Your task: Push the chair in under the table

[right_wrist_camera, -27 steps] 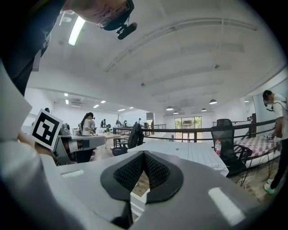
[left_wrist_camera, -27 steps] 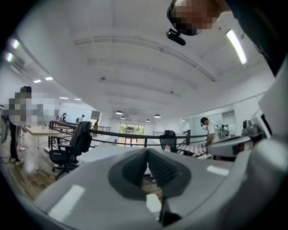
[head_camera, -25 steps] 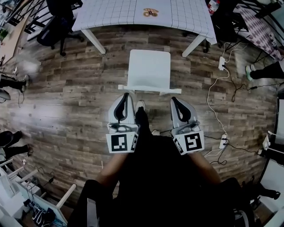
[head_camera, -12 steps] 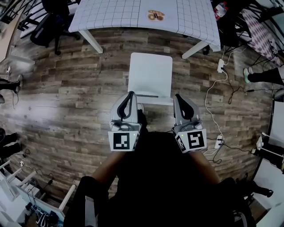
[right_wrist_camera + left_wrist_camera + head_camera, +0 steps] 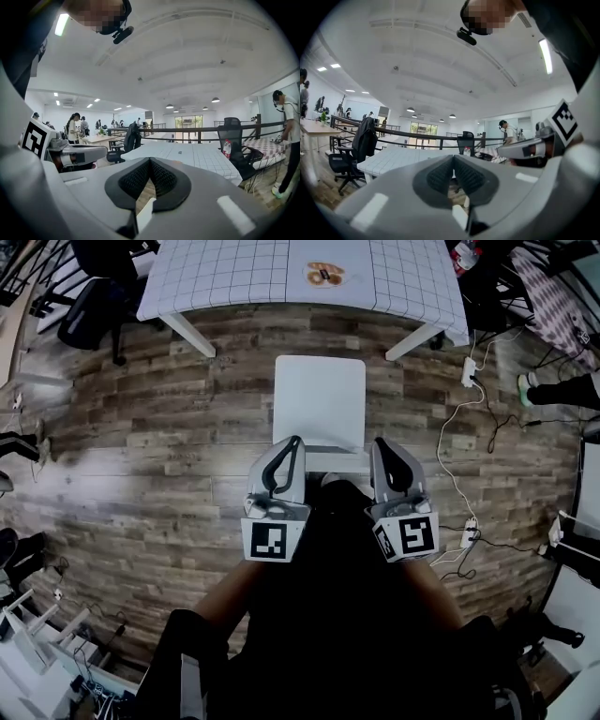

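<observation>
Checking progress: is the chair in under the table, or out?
Out. The white chair stands short of the table, with a strip of wood floor showing between its seat and the table's near edge.

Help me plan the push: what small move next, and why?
Probably press both shut grippers forward on the backrest: the left gripper and right gripper sit at it, and the white chair stands wholly short of the table.
</observation>
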Motion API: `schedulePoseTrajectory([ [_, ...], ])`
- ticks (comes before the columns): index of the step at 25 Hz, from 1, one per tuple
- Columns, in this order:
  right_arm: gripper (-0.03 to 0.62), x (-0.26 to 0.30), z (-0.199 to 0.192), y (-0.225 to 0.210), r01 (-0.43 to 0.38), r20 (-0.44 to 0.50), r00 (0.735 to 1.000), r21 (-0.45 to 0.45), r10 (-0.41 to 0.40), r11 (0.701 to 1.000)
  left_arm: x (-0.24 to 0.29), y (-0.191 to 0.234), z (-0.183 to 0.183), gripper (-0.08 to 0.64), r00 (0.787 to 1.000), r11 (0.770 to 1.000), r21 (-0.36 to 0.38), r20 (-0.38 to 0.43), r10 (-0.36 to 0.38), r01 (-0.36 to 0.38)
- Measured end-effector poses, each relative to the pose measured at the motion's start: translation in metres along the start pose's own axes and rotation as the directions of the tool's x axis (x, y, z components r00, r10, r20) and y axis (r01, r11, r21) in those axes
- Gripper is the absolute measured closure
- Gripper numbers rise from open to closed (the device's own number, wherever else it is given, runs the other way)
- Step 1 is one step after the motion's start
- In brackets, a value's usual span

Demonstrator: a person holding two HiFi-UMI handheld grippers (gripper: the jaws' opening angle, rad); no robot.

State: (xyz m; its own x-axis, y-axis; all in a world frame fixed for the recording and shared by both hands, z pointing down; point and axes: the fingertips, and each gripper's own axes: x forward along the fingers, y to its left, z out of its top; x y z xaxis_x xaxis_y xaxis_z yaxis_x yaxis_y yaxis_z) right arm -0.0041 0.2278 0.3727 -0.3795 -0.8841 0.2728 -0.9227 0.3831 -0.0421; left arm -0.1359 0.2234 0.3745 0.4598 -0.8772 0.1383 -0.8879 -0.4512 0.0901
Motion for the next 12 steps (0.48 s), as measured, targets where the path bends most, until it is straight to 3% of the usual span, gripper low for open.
schedulePoseTrajectory([
  [5, 0.594, 0.009, 0.000, -0.014, -0.005, -0.008, 1.000, 0.018, 0.005, 1.000, 0.008, 0.002, -0.008, 0.551, 0.999, 1.000, 0.025, -0.042, 0.014, -0.013],
  [12, 0.594, 0.018, -0.006, -0.027, -0.070, -0.051, 0.996, 0.050, 0.072, 0.996, 0.021, 0.006, -0.035, 0.551, 0.990, 0.999, 0.037, -0.138, 0.017, -0.012],
])
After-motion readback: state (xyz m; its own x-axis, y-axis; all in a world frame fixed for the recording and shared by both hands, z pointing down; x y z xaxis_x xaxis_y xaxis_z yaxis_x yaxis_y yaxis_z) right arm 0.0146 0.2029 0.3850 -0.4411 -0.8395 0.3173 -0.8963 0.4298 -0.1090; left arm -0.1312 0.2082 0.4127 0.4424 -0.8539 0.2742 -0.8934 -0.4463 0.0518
